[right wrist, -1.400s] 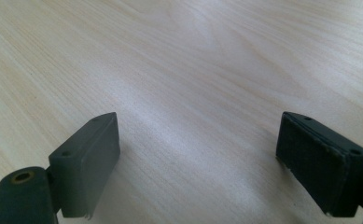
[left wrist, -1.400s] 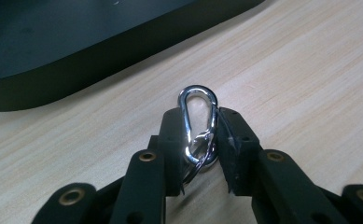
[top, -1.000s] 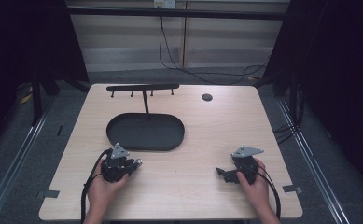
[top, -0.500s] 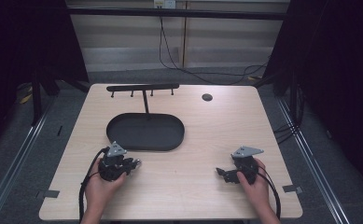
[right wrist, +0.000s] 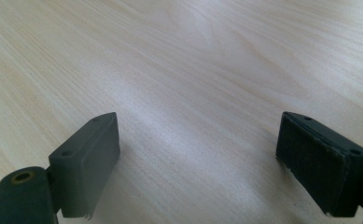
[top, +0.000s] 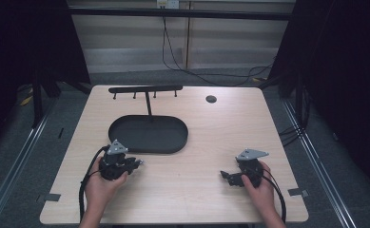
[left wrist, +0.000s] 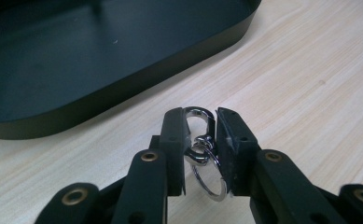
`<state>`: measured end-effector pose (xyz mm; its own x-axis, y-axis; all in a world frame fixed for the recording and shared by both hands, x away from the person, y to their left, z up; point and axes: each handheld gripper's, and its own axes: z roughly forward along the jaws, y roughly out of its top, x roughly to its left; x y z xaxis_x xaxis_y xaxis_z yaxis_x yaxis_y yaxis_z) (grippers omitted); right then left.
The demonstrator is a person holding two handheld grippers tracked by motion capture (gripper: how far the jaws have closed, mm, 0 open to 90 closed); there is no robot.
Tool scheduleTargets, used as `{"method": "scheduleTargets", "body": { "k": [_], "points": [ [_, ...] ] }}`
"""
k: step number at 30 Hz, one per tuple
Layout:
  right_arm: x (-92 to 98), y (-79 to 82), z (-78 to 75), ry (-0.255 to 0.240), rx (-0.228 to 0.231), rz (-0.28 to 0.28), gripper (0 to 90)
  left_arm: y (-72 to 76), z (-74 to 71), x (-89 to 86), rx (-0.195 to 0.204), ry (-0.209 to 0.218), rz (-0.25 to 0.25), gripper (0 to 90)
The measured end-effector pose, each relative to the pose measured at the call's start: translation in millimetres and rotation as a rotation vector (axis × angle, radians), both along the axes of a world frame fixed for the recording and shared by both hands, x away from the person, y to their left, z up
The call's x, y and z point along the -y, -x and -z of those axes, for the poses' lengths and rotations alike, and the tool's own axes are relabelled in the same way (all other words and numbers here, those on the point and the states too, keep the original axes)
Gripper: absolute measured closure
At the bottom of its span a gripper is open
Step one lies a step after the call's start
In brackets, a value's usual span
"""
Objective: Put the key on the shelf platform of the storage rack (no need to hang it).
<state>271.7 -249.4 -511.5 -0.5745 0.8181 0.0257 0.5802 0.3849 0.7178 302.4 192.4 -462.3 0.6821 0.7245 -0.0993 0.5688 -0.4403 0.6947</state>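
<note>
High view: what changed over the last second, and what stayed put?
The left gripper, shut on a metal keyring clip, drew slightly back toward the person, away from the black oval tray. The right gripper stayed open over bare table; the tray and hook stand did not move.

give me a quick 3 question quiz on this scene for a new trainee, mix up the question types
1. True or false: the right gripper has its jaws wide apart with only bare table between them.
2. Multiple choice: what does the left gripper hold? A) a metal clasp with a key ring B) a black pen C) nothing
3. Short answer: which thing stands just beyond the left gripper, and what rises from its far side?

Key
1. True.
2. A: the clasp sits pinched between the jaws, its ring hanging below.
3. The black oval tray; a post with a hook bar across its top rises from it.
</note>
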Motion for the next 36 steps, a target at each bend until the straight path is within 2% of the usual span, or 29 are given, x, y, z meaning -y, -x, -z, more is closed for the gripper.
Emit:
{"method": "scheduleTargets", "body": {
  "k": [13, 36],
  "points": [
    [-0.1, 0.1, 0.0, -0.002, -0.002, 0.001, 13.0, -6.5, -13.2, 1.4, 0.001, 0.015, 0.000, 73.3],
    [-0.1, 0.1, -0.1, 0.000, -0.002, 0.002, 13.0, -17.7, -26.0, 6.7, -0.003, 0.030, -0.003, 73.4]
  ]
}}
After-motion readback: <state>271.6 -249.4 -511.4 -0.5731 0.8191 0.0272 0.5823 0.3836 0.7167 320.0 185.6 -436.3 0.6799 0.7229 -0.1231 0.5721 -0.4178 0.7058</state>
